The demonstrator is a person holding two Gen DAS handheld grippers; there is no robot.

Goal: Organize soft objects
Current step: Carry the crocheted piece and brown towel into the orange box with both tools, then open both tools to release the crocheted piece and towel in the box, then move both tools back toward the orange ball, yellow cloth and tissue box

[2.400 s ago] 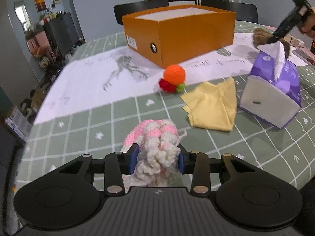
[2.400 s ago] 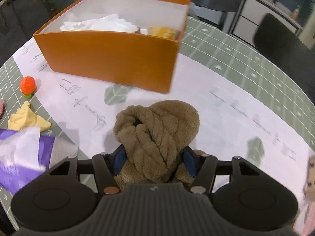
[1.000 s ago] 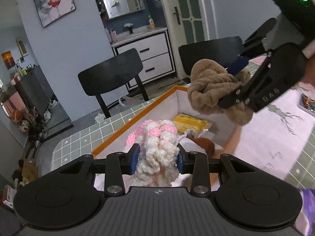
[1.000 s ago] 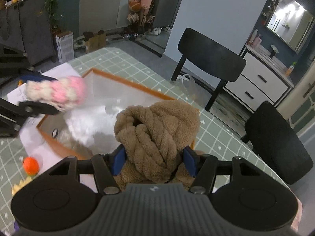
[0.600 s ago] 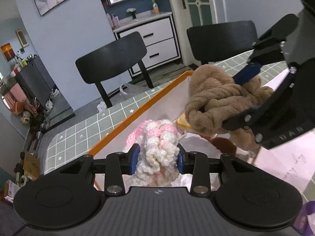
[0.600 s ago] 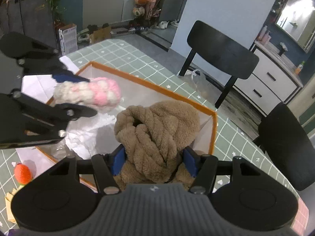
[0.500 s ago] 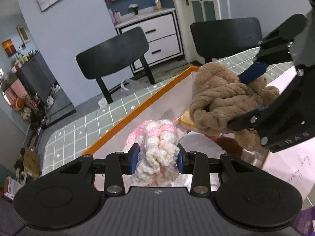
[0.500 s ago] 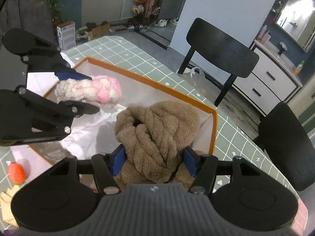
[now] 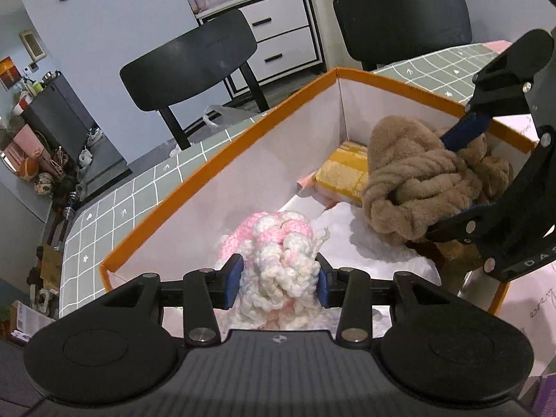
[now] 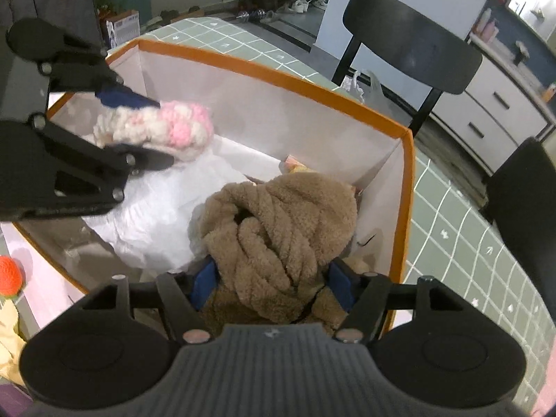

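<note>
Left tool (image 9: 278,279): clamped across the middle of a pink-and-white crocheted piece (image 9: 278,246), held above the orange box (image 9: 194,177); likely light, squashy, loose-looped, best pinched at its thickest part. Right tool (image 10: 272,286): clamped on a brown plush bundle (image 10: 281,239), low inside the box's right end; bulky, soft, probably springy, its knotted middle the surest hold. Beneath: white tissue paper (image 10: 153,215), a yellow packet (image 9: 342,173); outside on the bench, an orange ball (image 10: 8,276).
</note>
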